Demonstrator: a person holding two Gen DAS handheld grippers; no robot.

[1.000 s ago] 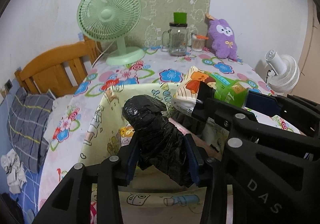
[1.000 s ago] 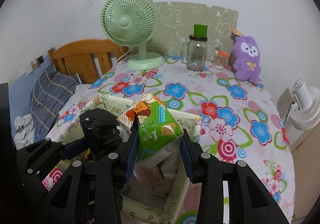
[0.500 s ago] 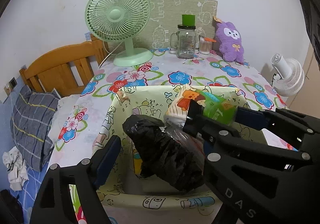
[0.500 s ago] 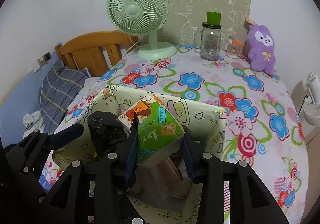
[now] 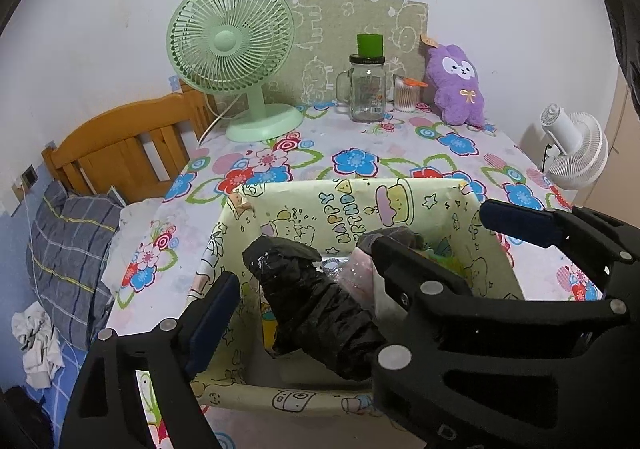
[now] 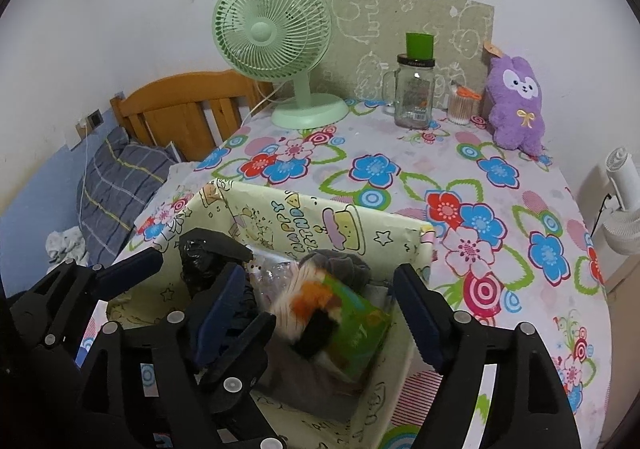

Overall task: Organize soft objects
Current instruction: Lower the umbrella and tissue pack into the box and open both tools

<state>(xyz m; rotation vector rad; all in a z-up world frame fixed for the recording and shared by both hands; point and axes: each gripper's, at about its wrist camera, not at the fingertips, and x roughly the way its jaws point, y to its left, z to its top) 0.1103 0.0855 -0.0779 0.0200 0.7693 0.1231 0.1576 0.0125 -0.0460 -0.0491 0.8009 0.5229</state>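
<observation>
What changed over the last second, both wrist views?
Both let go. The left hand-held gripper has just opened off the black bag bundle, which now lies in the box. The right hand-held gripper has just opened; the green packet dropped in. Fan and plush unchanged.

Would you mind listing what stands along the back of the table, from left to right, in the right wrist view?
Green fan → glass jar with the green cap → small container of cotton swabs → purple plush toy.
</observation>
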